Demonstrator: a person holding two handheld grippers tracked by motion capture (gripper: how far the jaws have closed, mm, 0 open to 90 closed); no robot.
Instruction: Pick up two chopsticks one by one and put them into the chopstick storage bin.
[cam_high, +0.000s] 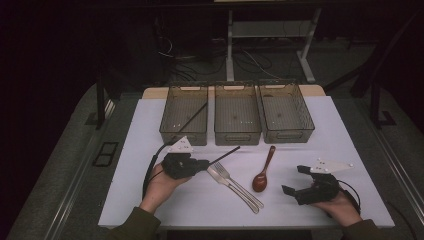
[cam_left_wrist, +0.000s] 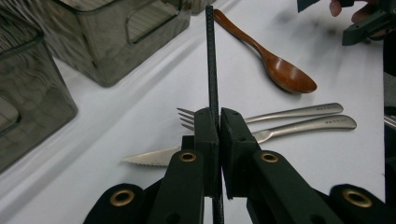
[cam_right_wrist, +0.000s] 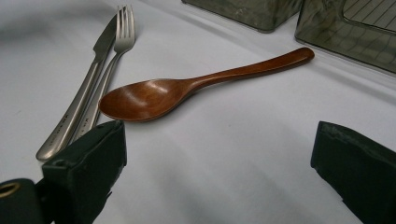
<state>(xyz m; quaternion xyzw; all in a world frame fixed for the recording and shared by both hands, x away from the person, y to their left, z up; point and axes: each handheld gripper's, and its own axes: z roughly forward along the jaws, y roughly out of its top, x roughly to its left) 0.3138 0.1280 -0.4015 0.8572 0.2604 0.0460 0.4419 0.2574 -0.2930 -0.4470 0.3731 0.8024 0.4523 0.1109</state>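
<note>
Now the left gripper (cam_left_wrist: 218, 122) pinches 1 black chopstick (cam_left_wrist: 211, 56); right gripper (cam_right_wrist: 219, 154) gapes wide — spoon (cam_right_wrist: 154, 97) just ahead.

We are in a lab test bay: a white-covered work table (cam_high: 150, 200) faces loose black floor cables (cam_high: 200, 62) and a white metal desk frame (cam_high: 270, 30).

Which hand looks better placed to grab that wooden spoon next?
The right. The right gripper is open and empty beside the wooden spoon, which lies just ahead of its fingers. The left gripper is shut on a black chopstick.
</note>
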